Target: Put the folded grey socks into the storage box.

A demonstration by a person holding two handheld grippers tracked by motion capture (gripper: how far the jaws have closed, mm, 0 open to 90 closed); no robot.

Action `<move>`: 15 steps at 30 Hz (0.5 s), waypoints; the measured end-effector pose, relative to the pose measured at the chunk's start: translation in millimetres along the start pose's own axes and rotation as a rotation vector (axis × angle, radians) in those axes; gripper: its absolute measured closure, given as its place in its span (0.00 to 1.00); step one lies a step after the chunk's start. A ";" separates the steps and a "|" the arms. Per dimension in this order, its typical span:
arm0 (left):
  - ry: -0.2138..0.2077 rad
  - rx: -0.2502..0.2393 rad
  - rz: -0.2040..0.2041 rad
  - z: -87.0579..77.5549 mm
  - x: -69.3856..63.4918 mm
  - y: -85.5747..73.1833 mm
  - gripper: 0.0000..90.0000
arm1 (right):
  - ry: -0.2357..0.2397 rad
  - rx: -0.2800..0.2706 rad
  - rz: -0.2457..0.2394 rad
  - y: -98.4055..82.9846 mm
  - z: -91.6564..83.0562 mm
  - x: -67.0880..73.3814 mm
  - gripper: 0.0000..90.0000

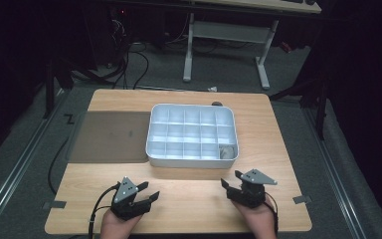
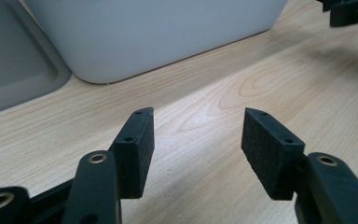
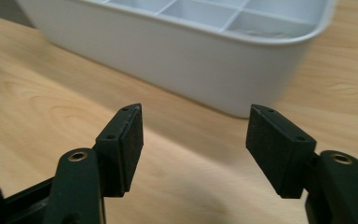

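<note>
The tray [image 1: 192,158], one white box split into twenty compartments, sits mid-frame in the high view, long axis left to right, beside one grey lid [image 1: 109,137]. A small grey item [image 1: 226,151] lies in its lower-right compartment. The left gripper [image 1: 146,193] and right gripper [image 1: 231,179], both spread wide and holding nothing, rest on the table [image 1: 189,199]. The right gripper view shows the tray's dividers [image 3: 200,16]; the left gripper view shows its outer wall [image 2: 158,32].

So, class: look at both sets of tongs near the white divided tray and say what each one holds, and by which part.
Nothing is held. The left tongs and right tongs both stand open over bare table, short of the tray.
</note>
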State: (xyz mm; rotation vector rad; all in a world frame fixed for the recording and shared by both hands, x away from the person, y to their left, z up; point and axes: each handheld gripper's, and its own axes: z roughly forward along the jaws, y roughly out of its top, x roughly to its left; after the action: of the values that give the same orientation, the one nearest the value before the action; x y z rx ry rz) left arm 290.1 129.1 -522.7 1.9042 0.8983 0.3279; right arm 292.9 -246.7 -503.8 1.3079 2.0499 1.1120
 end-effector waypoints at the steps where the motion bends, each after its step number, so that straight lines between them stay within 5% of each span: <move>1: -0.005 0.003 0.001 -0.5 -1.6 -0.4 0.49 | 0.010 0.004 -0.003 -2.9 1.6 7.1 0.40; 5: -0.017 -0.013 -0.029 -0.6 -10.8 -0.8 0.44 | 0.013 -0.006 -0.032 -17.9 -0.2 30.6 0.38; 7: -0.016 -0.001 -0.012 1.5 -13.8 -1.1 0.43 | 0.041 0.017 -0.050 -23.6 -2.0 33.2 0.36; 15: 0.002 0.023 -0.003 5.6 -12.0 -0.5 0.43 | 0.015 -0.002 -0.017 -26.0 -8.7 19.6 0.35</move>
State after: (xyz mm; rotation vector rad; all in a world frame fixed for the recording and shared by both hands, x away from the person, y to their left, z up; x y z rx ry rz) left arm 284.8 117.1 -524.2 1.9240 0.9091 0.3187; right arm 264.3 -238.1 -519.6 1.2831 2.0662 1.1190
